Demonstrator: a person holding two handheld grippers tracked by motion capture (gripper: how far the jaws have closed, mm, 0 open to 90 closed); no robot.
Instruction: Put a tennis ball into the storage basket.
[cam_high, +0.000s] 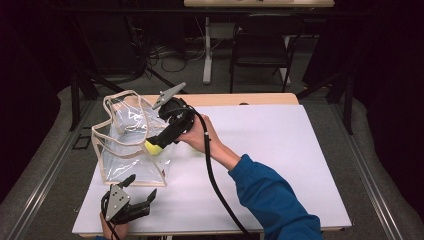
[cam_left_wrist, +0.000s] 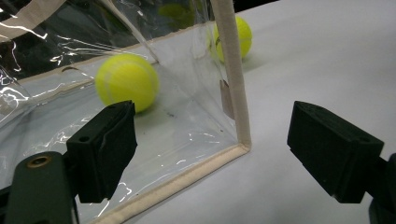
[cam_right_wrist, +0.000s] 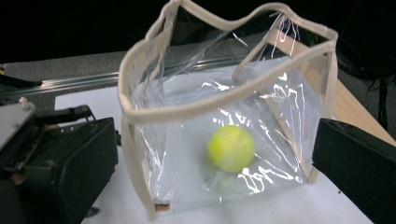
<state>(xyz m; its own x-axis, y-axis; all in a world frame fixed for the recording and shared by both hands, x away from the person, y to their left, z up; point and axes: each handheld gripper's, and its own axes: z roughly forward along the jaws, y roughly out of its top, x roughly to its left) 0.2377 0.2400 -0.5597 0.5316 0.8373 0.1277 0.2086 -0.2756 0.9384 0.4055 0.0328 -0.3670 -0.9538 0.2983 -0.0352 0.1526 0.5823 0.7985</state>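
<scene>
From the left, my left gripper (cam_high: 131, 200) sits at the near left of the bench (cam_high: 280, 165), jaws spread and holding nothing, aimed at the near corner of the clear bag (cam_high: 131, 145). In the left gripper view that corner stands between the jaws without touching either.

1 tennis ball (cam_right_wrist: 231, 148) already lies on the floor of the bag, so I judge that part done. A second ball (cam_left_wrist: 235, 38) rests on the bench just beyond the bag's right side and, as I read it, has yet to go in.

My right gripper (cam_high: 159, 142) hangs at the bag's right edge, jaws spread wide and holding nothing. The ball in the bag lies below and beyond them, well clear of both pads.
</scene>
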